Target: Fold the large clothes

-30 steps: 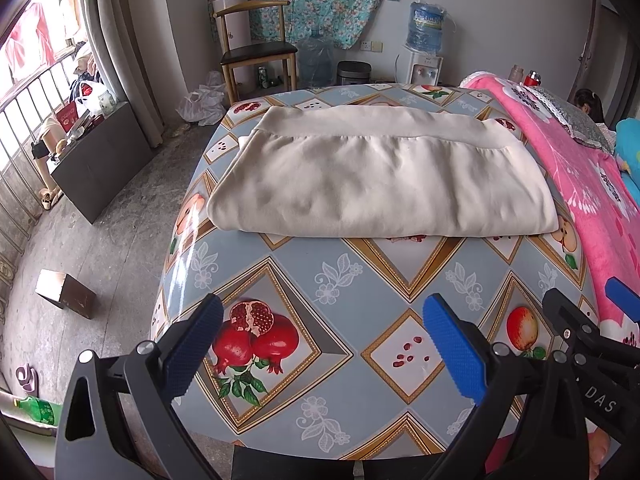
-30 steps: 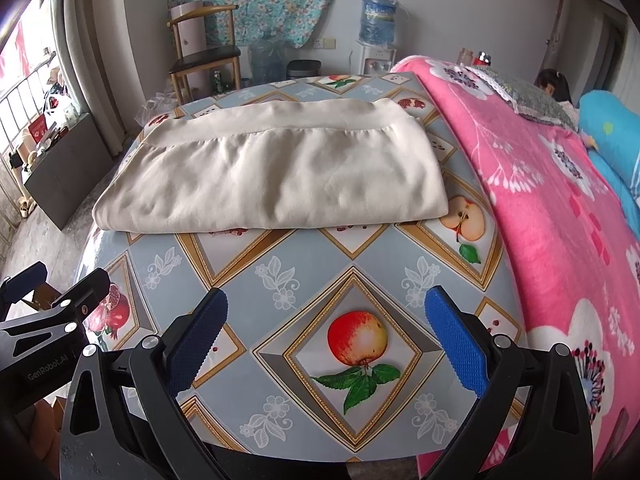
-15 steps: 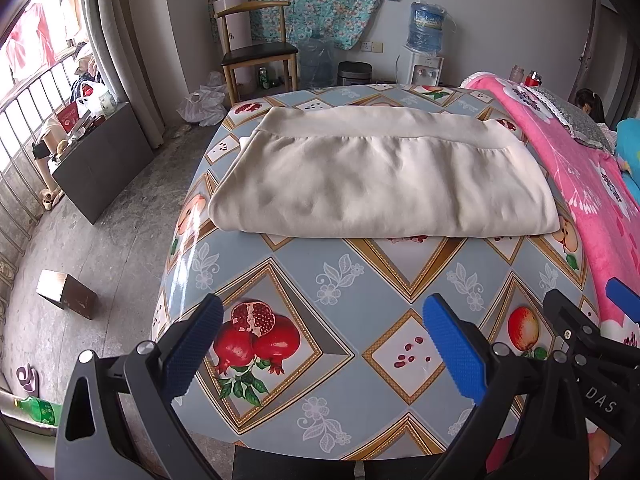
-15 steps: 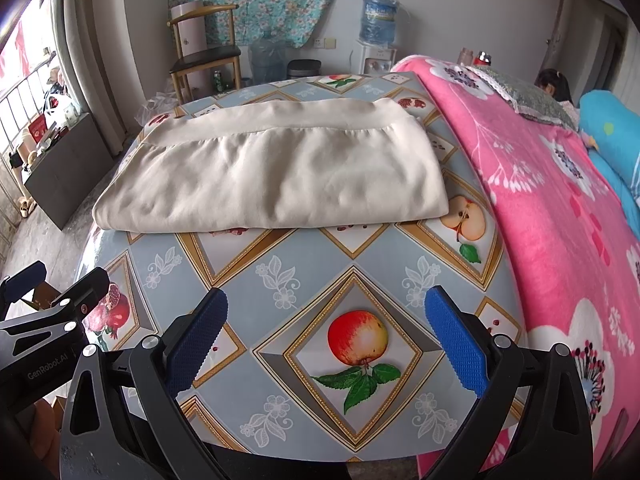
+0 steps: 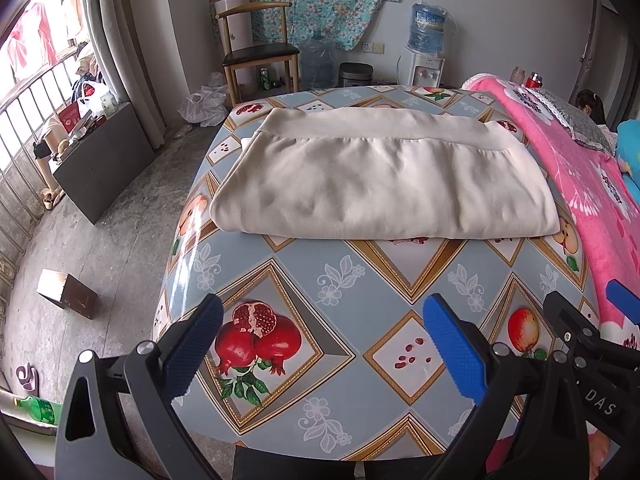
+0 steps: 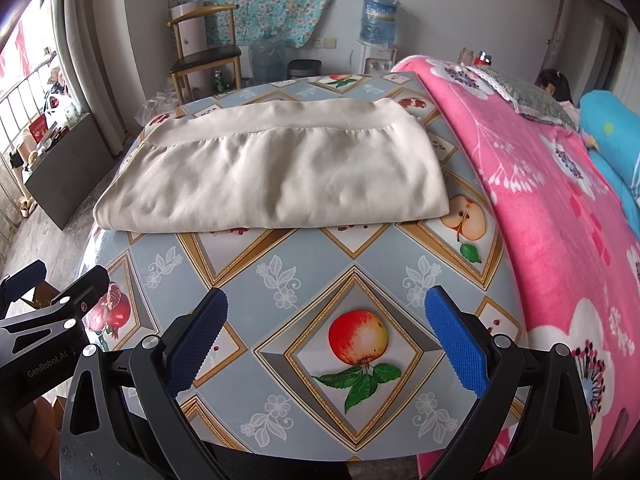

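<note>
1. Comparing with a second ago, I see nothing moved: the cream garment (image 5: 384, 184) lies folded at 12 o'clock on the bench (image 5: 344, 292), so folding looks done.
2. Left hand-held gripper (image 5: 320, 344) and right hand-held gripper (image 6: 326, 340) both hover, fingers apart, empty.
3. No containers hold anything relevant.

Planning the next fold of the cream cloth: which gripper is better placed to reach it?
Neither clearly. The left gripper and right gripper are both open, empty and short of the cloth. Left faces its left half, right its right half; likely each takes its own corner.
</note>
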Motion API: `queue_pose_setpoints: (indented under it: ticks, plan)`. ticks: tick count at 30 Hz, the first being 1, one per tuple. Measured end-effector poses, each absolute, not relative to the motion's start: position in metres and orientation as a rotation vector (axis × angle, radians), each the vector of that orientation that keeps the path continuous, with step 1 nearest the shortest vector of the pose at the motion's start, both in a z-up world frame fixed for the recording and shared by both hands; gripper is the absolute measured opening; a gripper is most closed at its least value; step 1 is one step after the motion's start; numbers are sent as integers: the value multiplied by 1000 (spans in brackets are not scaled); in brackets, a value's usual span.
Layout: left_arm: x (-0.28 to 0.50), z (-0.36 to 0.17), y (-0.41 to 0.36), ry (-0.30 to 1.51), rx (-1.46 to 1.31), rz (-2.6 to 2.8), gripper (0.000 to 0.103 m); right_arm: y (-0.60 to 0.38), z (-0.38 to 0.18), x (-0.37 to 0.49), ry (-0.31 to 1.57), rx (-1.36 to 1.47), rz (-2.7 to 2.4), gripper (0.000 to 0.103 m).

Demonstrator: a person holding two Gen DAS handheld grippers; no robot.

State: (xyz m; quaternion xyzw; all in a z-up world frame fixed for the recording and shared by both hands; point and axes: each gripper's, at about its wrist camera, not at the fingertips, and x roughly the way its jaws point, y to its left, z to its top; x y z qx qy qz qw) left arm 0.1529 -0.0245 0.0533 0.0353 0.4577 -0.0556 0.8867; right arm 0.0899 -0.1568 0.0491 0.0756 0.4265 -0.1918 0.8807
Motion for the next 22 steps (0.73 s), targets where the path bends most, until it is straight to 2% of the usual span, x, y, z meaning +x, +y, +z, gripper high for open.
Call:
queue_pose_setpoints:
  ticks: [22]
  plan:
    - [155, 59, -20, 942, 79, -118, 98, -156, 50, 88, 887, 154, -397, 96]
